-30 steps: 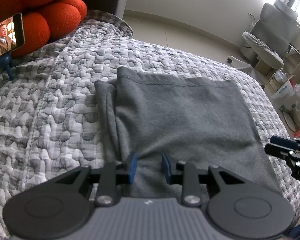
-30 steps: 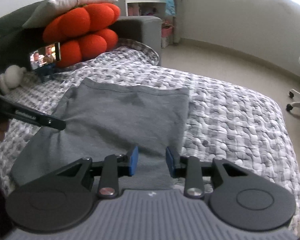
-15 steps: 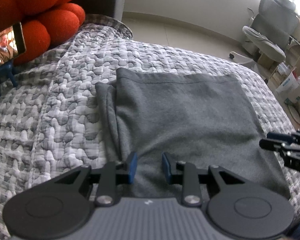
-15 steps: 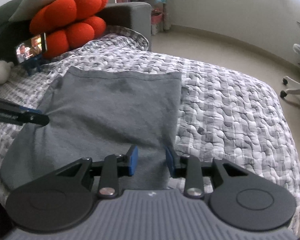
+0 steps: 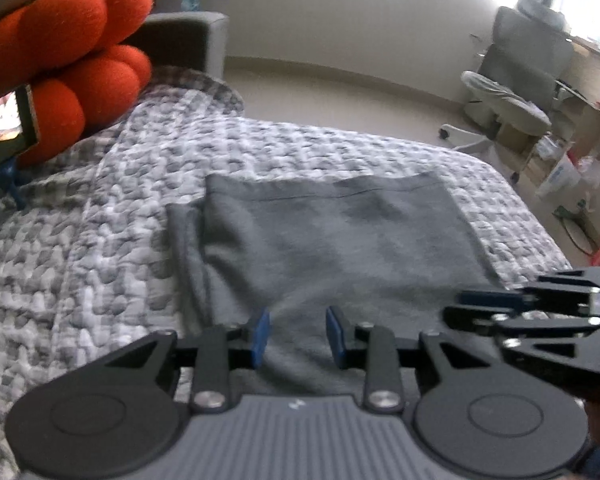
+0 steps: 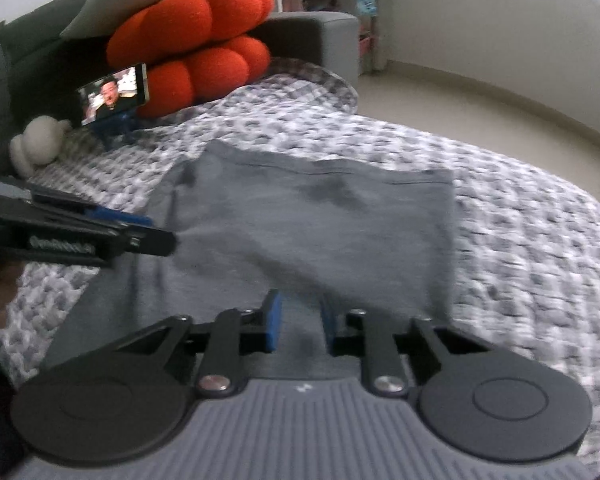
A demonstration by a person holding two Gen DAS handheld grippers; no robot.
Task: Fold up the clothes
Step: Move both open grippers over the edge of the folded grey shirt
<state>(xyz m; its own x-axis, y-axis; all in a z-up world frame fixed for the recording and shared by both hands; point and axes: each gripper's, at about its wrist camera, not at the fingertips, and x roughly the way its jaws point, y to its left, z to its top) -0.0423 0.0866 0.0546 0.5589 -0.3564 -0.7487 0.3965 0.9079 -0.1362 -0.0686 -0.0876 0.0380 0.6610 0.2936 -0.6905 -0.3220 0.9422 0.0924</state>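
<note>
A grey garment (image 5: 340,248) lies on the bed (image 5: 80,260), its near edge hidden behind both tools. The left tool (image 5: 298,338) and right tool (image 6: 300,322) gape, pads apart; both views are blurred.

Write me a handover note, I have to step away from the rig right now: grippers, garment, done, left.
Left gripper: open, over the garment's near edge, holding nothing.
Right gripper: open, at the near edge too, empty.
Grey garment: flat on the quilted bed, one side strip folded in along its left edge.
Done: side fold.
Left: probably grip the near edge and fold it toward the far hem.
</note>
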